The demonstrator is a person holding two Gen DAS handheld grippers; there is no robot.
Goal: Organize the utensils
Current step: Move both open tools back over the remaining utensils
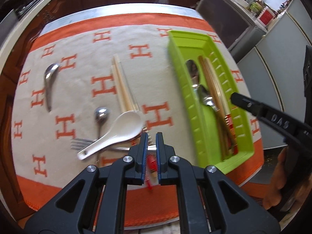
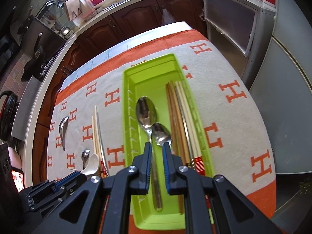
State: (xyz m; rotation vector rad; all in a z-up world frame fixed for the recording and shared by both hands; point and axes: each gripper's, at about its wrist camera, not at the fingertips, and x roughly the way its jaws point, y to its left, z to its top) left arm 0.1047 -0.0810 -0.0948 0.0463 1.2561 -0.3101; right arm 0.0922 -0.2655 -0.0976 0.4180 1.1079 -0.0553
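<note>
A: What could have gone wrong? The left gripper [image 1: 151, 136] was clamped on a chopstick [image 1: 150, 160] near its red end; so far back, it could have swung and knocked the white spoon [image 1: 119, 129].

B: And the right gripper [image 2: 157, 146]?

A: It pointed steeply down over the green tray [image 2: 126, 117]; narrowly apart, empty, above the spoons [image 2: 154, 124].

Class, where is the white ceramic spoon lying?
In the left wrist view, the white ceramic spoon lies on the cloth left of the green tray, across a fork.
</note>
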